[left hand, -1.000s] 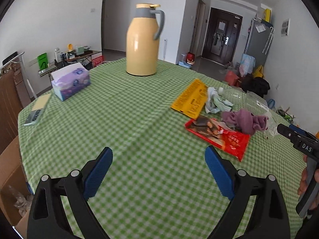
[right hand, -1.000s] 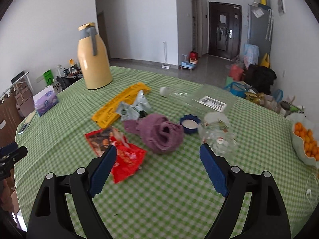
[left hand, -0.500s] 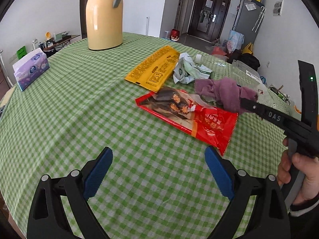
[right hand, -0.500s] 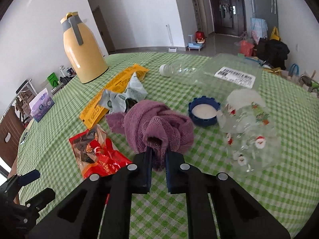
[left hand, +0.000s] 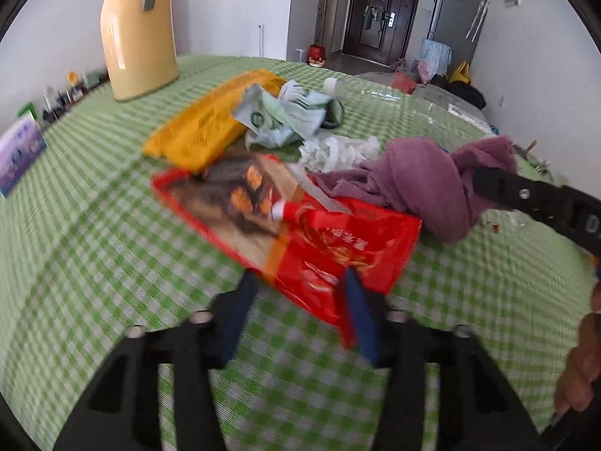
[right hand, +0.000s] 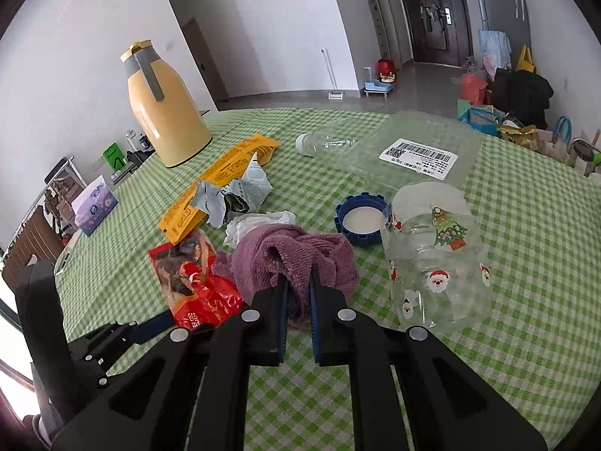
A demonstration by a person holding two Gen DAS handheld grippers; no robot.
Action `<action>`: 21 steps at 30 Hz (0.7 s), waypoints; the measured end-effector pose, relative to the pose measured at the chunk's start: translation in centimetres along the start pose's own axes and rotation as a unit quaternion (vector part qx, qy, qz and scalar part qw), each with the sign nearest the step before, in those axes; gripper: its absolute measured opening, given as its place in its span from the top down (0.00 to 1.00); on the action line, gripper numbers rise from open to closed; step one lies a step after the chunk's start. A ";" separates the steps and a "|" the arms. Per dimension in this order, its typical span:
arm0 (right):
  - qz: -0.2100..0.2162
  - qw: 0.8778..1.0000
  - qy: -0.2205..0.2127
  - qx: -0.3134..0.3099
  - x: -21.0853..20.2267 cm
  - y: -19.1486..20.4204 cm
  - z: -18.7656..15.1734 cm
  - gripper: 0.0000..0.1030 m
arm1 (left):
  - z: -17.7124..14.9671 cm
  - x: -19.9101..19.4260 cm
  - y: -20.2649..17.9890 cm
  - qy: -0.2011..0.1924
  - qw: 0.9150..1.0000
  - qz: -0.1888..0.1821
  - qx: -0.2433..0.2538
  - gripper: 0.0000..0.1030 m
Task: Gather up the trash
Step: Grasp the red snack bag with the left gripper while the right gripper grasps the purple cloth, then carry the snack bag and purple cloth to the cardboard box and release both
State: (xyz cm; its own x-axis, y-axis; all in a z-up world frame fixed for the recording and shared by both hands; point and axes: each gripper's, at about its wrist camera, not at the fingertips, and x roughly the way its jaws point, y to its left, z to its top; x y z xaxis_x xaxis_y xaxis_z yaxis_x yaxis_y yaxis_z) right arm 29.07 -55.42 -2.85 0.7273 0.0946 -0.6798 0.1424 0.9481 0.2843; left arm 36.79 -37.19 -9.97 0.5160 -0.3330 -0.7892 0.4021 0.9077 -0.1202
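A red snack wrapper (left hand: 293,225) lies flat on the green checked tablecloth (left hand: 94,263). My left gripper (left hand: 298,297) is down at its near corner. Its jaws are closing with that corner between them, and the pads are still apart from it. My right gripper (right hand: 298,293) is shut on a bunched purple cloth (right hand: 285,251), which lies beside the red wrapper (right hand: 195,285). In the left wrist view the right gripper's black finger (left hand: 499,184) is buried in the purple cloth (left hand: 413,184). More litter lies beyond: a yellow wrapper (left hand: 210,127), a pale green wrapper (left hand: 285,116) and a crumpled white tissue (left hand: 338,150).
A clear jar with Christmas stickers (right hand: 435,263) lies right of the cloth, with a blue lid (right hand: 360,221), a clear bottle (right hand: 326,143) and a clear labelled box (right hand: 417,154) behind. A yellow thermos (right hand: 169,112) and a tissue box (right hand: 94,206) stand far left. A person's hand (left hand: 582,357) grips the right handle.
The left gripper came forward and down to the red wrapper, and its jaws narrowed around the corner. The right gripper went from open to shut on the purple cloth.
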 end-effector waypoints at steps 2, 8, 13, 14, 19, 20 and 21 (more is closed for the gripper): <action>-0.001 1.000 0.002 -0.002 0.1 0.1 -0.1 0.90 | -0.3 -0.6 0.2 -0.004 1.000 -0.008 0.001 0.89; -0.008 1.000 -0.013 -0.022 -0.6 2.2 0.5 0.90 | -1.3 -6.6 2.1 -0.054 0.998 -0.016 0.015 0.97; -0.002 0.997 -0.045 -0.054 -3.4 4.7 1.4 0.91 | -1.5 -13.2 5.3 -0.114 0.993 -0.006 0.016 0.97; -0.002 0.997 -0.052 -0.062 -4.0 5.4 1.5 0.91 | -1.6 -14.6 5.9 -0.124 0.992 -0.005 0.013 0.97; 0.003 0.990 -0.084 -0.117 -6.7 10.3 1.2 0.91 | -2.7 -19.7 10.6 -0.155 0.988 0.008 -0.010 0.97; 0.008 0.988 -0.088 -0.130 -7.1 11.4 1.0 0.91 | -3.1 -20.5 11.5 -0.159 0.987 0.011 -0.014 0.97; 0.011 0.986 -0.092 -0.140 -7.3 12.4 0.9 0.91 | -3.6 -21.6 13.0 -0.166 0.986 0.015 -0.022 0.97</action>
State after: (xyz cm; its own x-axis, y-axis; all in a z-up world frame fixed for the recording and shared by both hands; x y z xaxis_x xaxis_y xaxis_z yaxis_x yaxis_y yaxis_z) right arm 26.10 -44.66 6.25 0.8414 0.0840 -0.5338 -0.0469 0.9955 0.0827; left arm 28.14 -17.25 3.31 0.7489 -0.3642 -0.5536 0.3537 0.9262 -0.1308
